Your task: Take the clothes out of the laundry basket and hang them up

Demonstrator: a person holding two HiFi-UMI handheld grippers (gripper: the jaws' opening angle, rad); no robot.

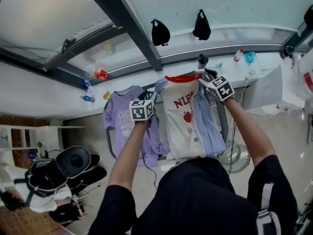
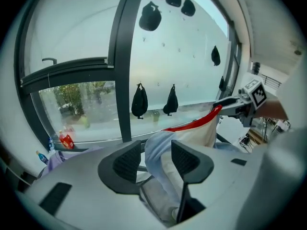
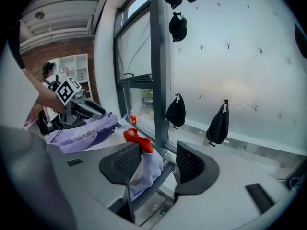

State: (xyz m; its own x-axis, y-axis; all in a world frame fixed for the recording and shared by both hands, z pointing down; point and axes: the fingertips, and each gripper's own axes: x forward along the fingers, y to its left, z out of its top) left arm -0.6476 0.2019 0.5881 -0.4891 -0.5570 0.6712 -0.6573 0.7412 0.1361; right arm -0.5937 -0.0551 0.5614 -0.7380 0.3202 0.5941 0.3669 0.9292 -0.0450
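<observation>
A white shirt (image 1: 183, 121) with a red collar, red print and pale blue sleeves hangs over the drying rack's rail (image 1: 223, 119). Left of it hangs a purple T-shirt (image 1: 122, 119). My left gripper (image 1: 152, 96) stands at the shirt's left shoulder. In the left gripper view its jaws (image 2: 157, 159) are apart, with a pale blue fold (image 2: 154, 150) loose between them. My right gripper (image 1: 208, 77) is at the right shoulder. Its jaws (image 3: 158, 162) are also apart around the cloth (image 3: 146, 169) and red collar (image 3: 136, 138), with a gap beside the right pad.
Black bags (image 1: 160, 32) (image 1: 201, 26) hang on the frosted window behind the rack. Bottles (image 1: 238, 55) stand on the sill. A floor fan (image 1: 237, 155) is under the rack at right. A black bag and clutter (image 1: 58, 173) lie at lower left.
</observation>
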